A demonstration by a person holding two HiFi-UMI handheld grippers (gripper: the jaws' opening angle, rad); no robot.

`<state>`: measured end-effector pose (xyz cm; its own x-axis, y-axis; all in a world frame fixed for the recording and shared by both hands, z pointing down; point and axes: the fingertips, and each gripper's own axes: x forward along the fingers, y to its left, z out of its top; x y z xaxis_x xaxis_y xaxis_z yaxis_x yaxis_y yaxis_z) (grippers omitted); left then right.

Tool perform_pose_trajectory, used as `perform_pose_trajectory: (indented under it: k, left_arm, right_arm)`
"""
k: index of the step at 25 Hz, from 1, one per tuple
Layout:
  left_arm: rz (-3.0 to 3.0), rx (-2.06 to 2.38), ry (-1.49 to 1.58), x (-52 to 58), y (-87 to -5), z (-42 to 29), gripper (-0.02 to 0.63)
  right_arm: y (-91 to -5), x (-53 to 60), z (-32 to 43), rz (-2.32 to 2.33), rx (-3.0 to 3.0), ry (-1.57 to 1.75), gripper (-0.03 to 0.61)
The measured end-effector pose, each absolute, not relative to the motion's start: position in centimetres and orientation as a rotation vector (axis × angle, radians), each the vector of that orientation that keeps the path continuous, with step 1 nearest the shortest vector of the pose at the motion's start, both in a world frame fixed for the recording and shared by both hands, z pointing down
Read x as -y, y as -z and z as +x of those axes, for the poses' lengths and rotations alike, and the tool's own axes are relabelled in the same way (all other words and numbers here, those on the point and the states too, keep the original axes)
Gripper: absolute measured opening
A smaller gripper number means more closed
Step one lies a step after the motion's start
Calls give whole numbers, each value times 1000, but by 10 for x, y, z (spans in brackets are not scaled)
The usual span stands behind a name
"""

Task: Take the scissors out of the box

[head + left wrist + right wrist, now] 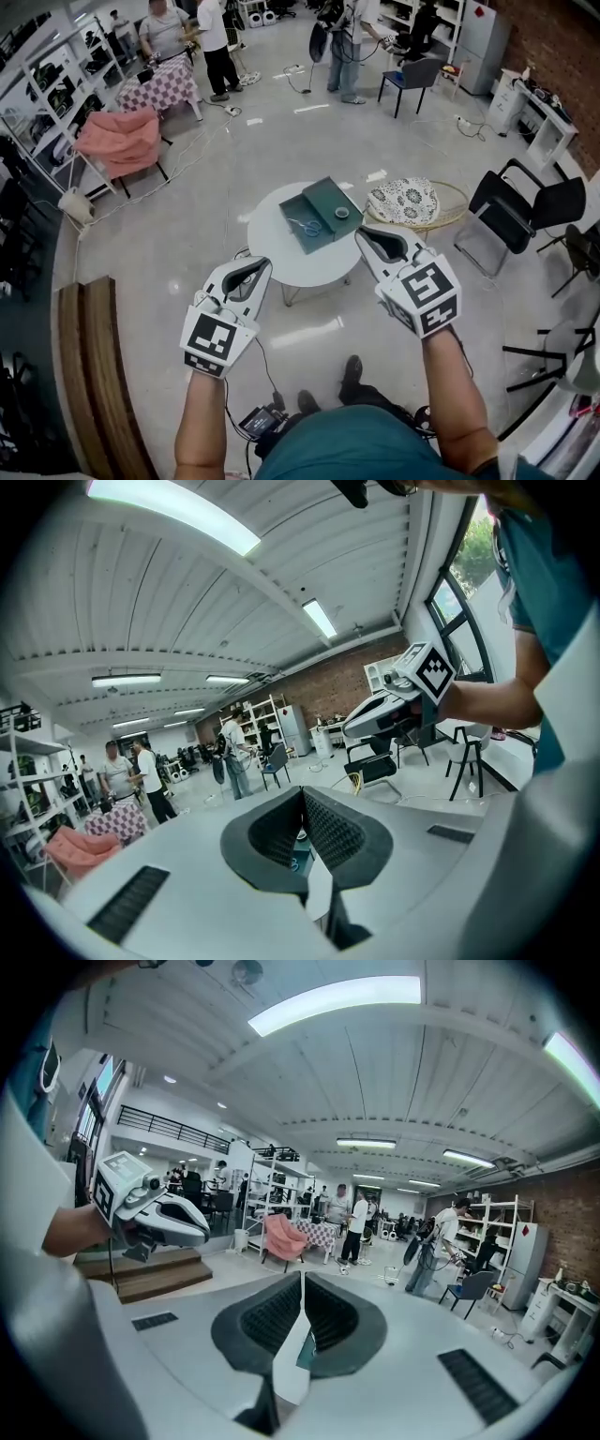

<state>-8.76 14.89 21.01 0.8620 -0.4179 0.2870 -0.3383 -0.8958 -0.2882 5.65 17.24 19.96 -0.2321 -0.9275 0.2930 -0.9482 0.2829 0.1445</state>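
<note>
An open dark green box (307,223) lies on a small round white table (272,253), its lid (330,197) folded back to the right. Blue-handled scissors (308,227) lie inside the box, and a small ring-shaped item (342,213) rests on the lid. My left gripper (266,263) hangs shut above the table's near left edge, short of the box. At the box's right side, my right gripper (360,233) is also shut. Both are empty. In the left gripper view the left gripper (302,794) shows pads meeting; the right gripper (302,1277) looks the same. Green slivers of the box (298,850) (306,1349) show below the pads.
A wicker stool with a patterned cushion (403,200) stands right of the table. Black chairs (520,206) sit further right. A wooden bench (94,375) runs along the left, with a pink-draped chair (122,141) behind it. Several people stand far back. My shoe (352,375) is below the table.
</note>
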Motion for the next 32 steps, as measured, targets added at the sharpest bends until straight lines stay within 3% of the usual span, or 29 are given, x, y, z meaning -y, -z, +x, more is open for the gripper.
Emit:
perform_pose_trajectory:
  k: [16,32]
  left_arm:
    - [-2783,-699,580,-77,-226,19,18]
    - [-2759,-704,622,-36,-225,85,18]
  right_arm:
    - [-225,-87,160,1605,2340,-124,40]
    - [-237,-48,216,1577,2389,-162,40]
